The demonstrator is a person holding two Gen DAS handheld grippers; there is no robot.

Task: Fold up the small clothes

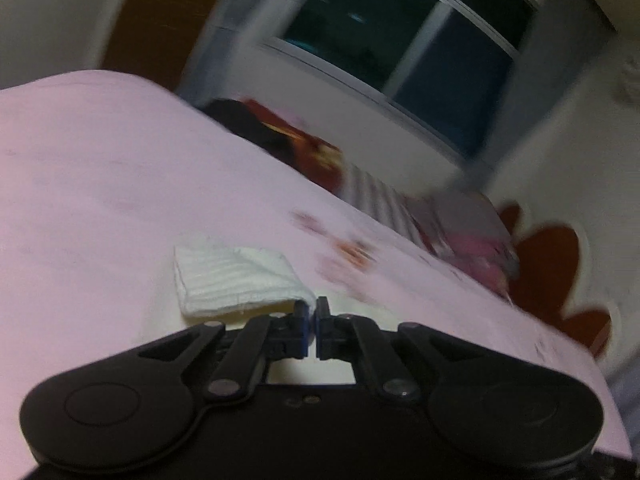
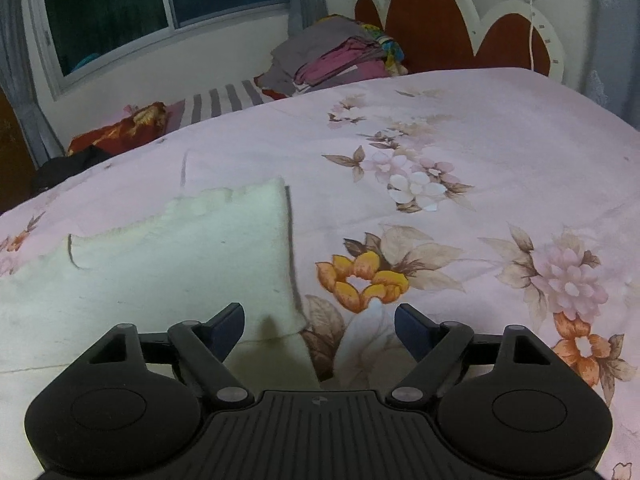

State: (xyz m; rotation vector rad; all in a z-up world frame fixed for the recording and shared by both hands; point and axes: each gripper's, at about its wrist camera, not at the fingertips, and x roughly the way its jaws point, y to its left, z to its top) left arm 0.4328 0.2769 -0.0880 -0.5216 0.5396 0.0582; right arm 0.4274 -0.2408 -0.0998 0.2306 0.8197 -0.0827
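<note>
A small white cloth [image 2: 160, 264] lies on the pink floral bedspread [image 2: 460, 152], left of centre in the right wrist view, with one layer folded over another. My right gripper [image 2: 319, 322] stands open just above the cloth's near right corner, and nothing is pinched between its fingers. In the blurred left wrist view, my left gripper [image 1: 313, 309] is shut, and a corner of the white cloth [image 1: 232, 280] runs into its fingertips, lifted off the bedspread [image 1: 100, 184].
A pile of folded clothes [image 2: 332, 56] sits at the far side of the bed by the red and white headboard [image 2: 432, 20]. A red pillow [image 2: 124, 128], a striped cloth [image 2: 224, 100] and a black garment [image 2: 68, 168] lie under the window [image 2: 120, 4].
</note>
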